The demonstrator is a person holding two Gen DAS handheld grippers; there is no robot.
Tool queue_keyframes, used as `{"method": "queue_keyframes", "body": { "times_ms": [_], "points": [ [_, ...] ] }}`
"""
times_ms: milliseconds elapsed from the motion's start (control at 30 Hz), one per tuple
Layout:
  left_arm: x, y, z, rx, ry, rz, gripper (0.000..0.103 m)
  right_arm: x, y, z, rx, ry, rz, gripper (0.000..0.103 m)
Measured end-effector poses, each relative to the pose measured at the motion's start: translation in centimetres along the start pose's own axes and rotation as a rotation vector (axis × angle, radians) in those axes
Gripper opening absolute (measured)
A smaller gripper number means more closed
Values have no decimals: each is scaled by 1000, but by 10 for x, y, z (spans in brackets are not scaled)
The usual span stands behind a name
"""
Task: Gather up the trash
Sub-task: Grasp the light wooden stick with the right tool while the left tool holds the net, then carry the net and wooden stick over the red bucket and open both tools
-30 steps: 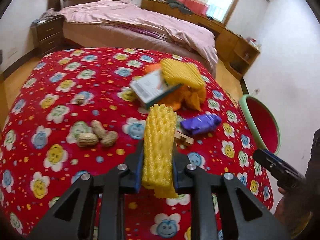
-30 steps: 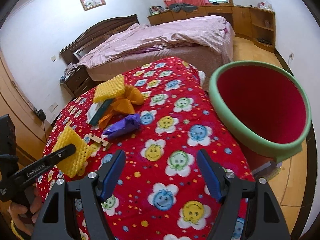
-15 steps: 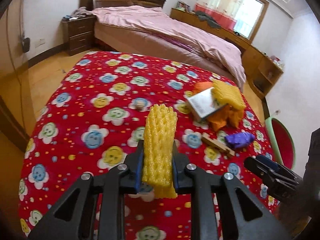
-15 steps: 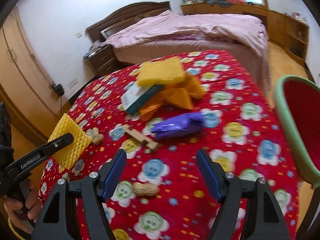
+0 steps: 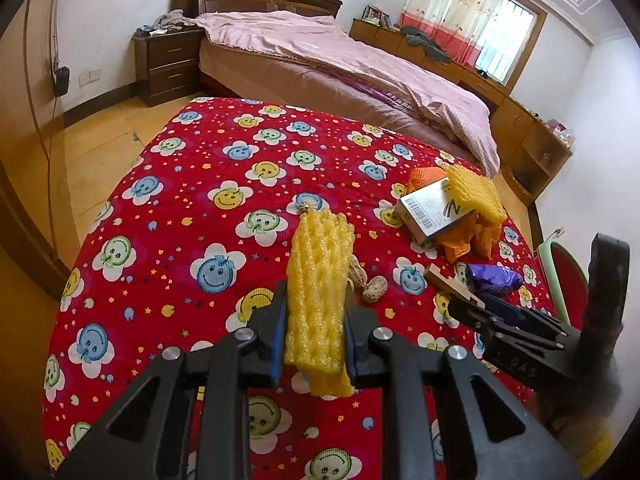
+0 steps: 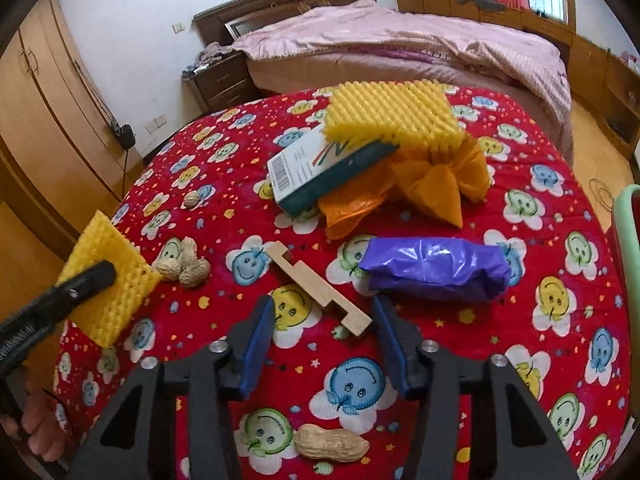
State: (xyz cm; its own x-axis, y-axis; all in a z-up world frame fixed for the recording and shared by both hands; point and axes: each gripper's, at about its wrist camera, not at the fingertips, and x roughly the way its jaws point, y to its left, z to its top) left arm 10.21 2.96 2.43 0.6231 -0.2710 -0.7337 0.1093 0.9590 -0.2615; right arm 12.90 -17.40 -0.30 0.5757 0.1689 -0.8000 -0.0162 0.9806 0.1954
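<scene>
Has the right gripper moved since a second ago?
Yes. The right gripper swung away from the green bin toward the wooden stick, its fingers closing around the stick's near end.

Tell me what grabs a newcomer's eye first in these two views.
The red smiley-flower tablecloth fills both views. The left gripper clamps a yellow foam fruit net above the cloth's near edge. The right gripper, jaws closing, straddles the near end of a notched wooden strip, beside a crumpled purple plastic bag.
</scene>
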Motion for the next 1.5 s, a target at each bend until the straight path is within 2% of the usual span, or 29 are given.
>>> {"method": "queue_keyframes", "body": {
  "times_ms": [100, 167, 233, 300, 567, 1167, 1500],
  "points": [
    [-2, 2, 1, -8, -4, -4, 23, 0, 0, -1, -6, 2, -28, 41],
    [-3, 2, 0, -13, -6, -9, 23, 0, -2, -1, 0, 5, -53, 29],
    [-5, 1, -1, -12, -6, -13, 23, -1, -4, -2, 8, 5, -49, 25],
    [-8, 0, -1, -8, -9, -18, 23, -2, -7, -4, 20, 9, -43, 16],
    [-17, -15, -4, 23, -29, -47, 23, -20, -13, -15, 63, -20, -6, 14],
    [-24, -55, -12, 81, -12, -132, 23, -97, -44, -33, 199, -193, 37, 12],
    [-27, -100, 0, 146, -25, -207, 23, -138, -75, -42, 265, -281, 5, 12]
  ]
}}
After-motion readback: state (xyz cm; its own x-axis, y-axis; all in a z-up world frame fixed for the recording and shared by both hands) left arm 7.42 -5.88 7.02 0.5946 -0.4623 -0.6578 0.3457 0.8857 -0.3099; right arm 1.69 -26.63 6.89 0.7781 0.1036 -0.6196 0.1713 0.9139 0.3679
